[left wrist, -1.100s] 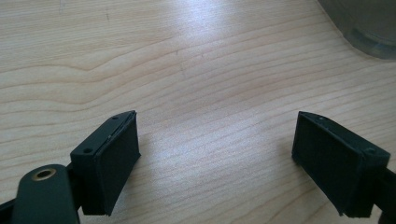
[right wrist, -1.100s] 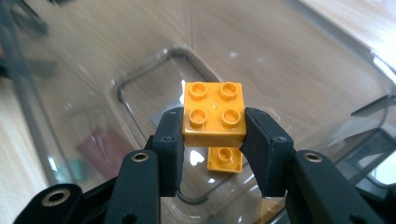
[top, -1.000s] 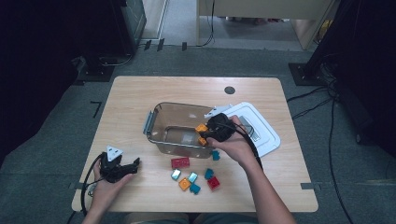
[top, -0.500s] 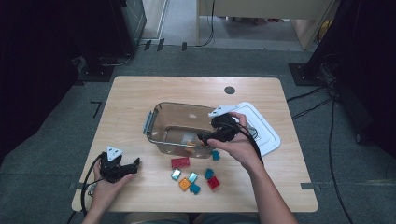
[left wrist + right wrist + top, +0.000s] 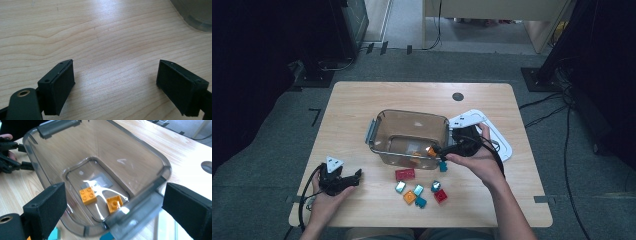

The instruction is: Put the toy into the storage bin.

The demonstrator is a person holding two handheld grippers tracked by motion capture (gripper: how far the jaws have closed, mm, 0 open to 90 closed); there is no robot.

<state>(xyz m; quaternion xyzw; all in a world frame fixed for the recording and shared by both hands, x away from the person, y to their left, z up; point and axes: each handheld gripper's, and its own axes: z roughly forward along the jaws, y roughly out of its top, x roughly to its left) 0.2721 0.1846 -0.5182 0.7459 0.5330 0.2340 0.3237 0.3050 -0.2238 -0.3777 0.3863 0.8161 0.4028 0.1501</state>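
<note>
Each hand carries a black two-jaw gripper. The left gripper [image 5: 343, 179] bears a grey three-cornered plate [image 5: 334, 163] on top with dark dots at its corners, and a black cable [image 5: 306, 192] loops from its rear. In the left gripper view its jaws are blocky black pads with small screw holes along their upper edges, and a brass-ringed hole [image 5: 23, 93] sits on the arm below. The right gripper [image 5: 447, 149] is black as well, with a black cable [image 5: 499, 161] trailing from it. Both forearms are bare, with no sleeves in view.
</note>
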